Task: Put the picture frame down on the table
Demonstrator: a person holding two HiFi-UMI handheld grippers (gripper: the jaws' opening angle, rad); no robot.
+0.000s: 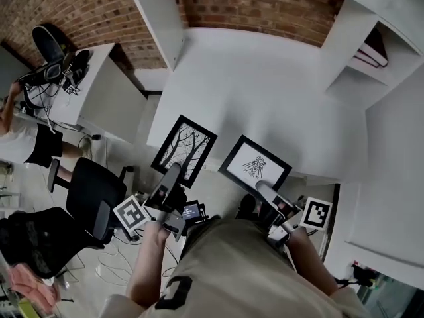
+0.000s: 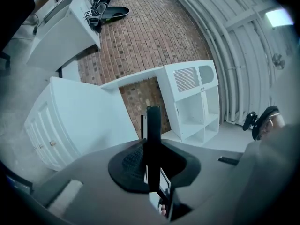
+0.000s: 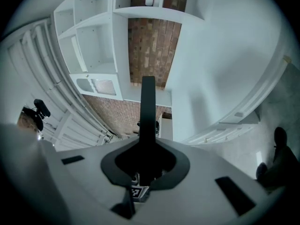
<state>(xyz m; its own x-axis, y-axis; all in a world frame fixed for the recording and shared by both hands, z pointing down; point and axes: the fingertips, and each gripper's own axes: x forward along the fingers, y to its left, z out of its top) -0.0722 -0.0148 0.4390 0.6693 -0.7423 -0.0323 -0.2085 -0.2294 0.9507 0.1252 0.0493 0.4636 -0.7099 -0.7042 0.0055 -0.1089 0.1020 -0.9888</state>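
The left gripper point(image 1: 174, 169) is shut tight on the bottom edge of the left frame point(image 1: 185, 148), which is black and shows bare trees. The right gripper point(image 1: 260, 186) is shut tight on the right frame point(image 1: 256, 164), which is black with a small dark drawing on white. Both frames are held up at the near edge of the wide white table point(image 1: 265, 91). A black chair point(image 1: 93, 191) stands to the left. Behind the table is a brick wall point(image 1: 265, 5).
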